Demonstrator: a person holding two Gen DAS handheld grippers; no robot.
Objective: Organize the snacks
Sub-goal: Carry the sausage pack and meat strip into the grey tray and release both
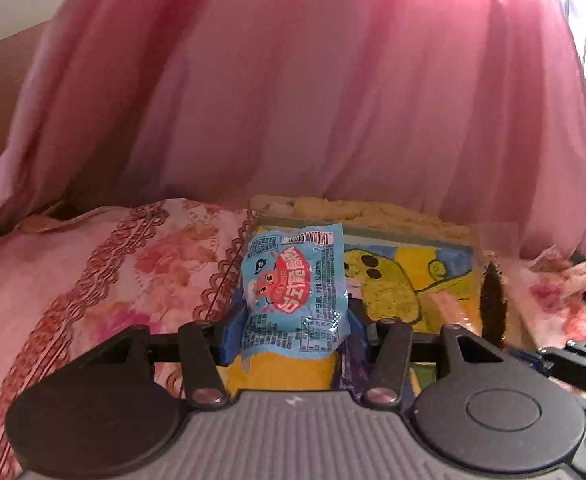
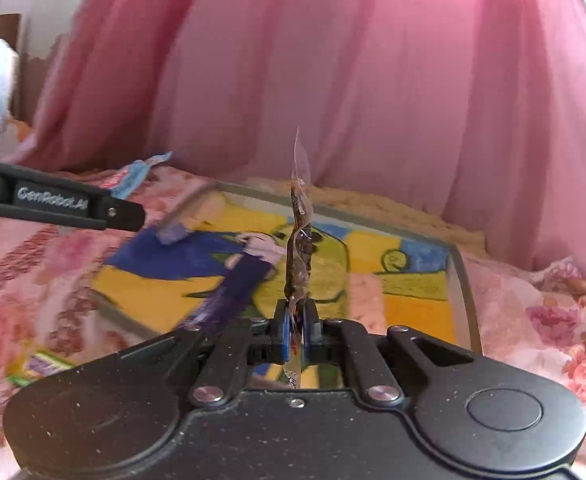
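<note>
Both packets (each gripper-clamped) hang above the tray's rim.

Left gripper: jaws part-closed, clamping a light blue snack packet that stands upright between the fingers. Right gripper: jaws nearly together, pinching a thin brown sachet edge-on, rising forward of the fingertips.

Glossy plastic blue snack packet; soft pink cloth curtain behind.

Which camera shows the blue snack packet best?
The left wrist view: the blue snack packet sits front-on in the left claw, print visible. The right wrist view catches only its edge behind that claw's arm.
</note>
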